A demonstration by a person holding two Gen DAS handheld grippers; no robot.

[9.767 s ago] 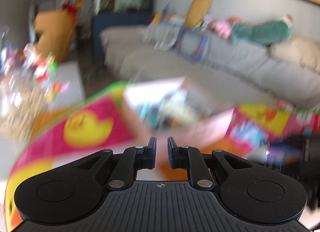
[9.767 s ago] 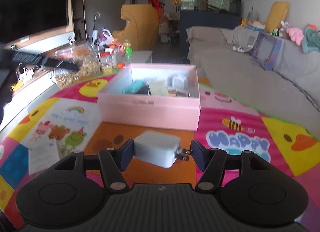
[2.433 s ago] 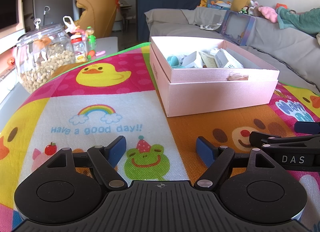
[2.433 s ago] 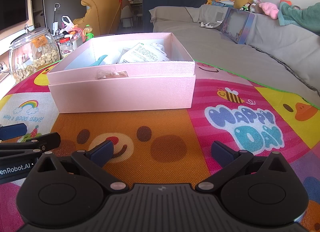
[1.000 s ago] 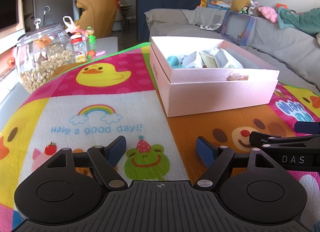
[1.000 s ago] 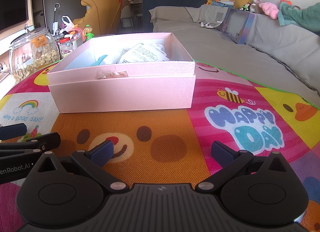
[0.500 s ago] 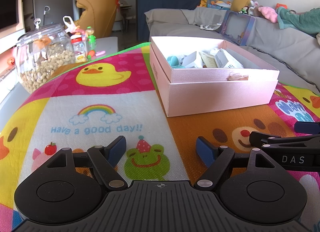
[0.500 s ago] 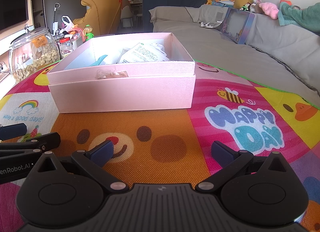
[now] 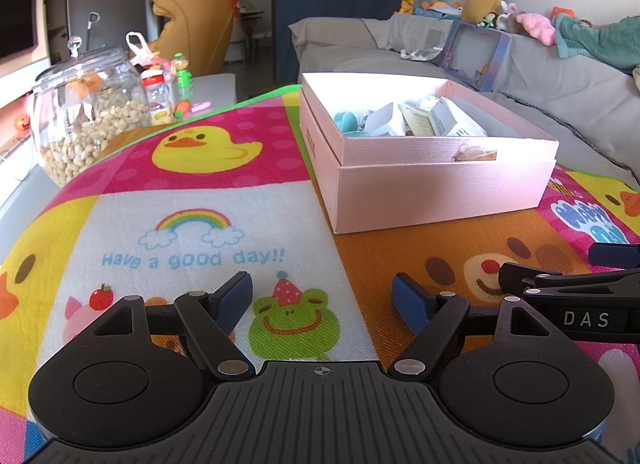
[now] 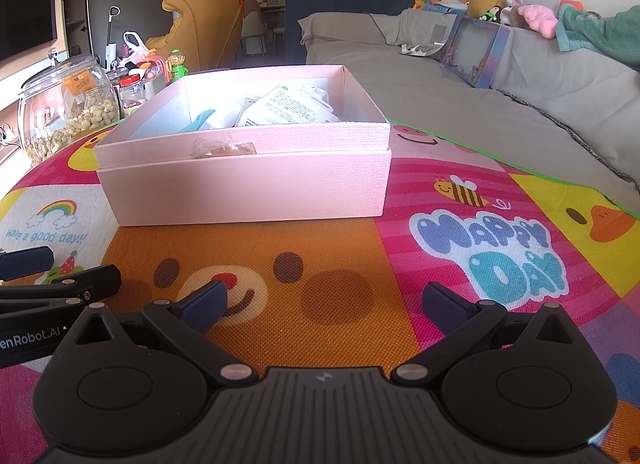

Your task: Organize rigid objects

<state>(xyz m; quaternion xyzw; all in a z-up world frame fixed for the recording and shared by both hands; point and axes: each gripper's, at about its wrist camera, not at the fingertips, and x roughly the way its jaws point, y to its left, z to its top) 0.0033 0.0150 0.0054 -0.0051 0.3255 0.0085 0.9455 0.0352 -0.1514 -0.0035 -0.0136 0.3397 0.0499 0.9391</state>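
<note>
Both my left gripper [image 9: 322,298] and right gripper [image 10: 325,304] gape wide, empty. Ahead, the open pink cardboard box [image 10: 248,183] holds everything; nothing loose left, seemingly finished.

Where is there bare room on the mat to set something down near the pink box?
The mat is bare on the rainbow panel between the left gripper and the pink box. The orange panel between the right gripper and the box front is bare too, as is the "Happy Day" patch to the box's right. It is crowded inside the box and around the jar.
</note>
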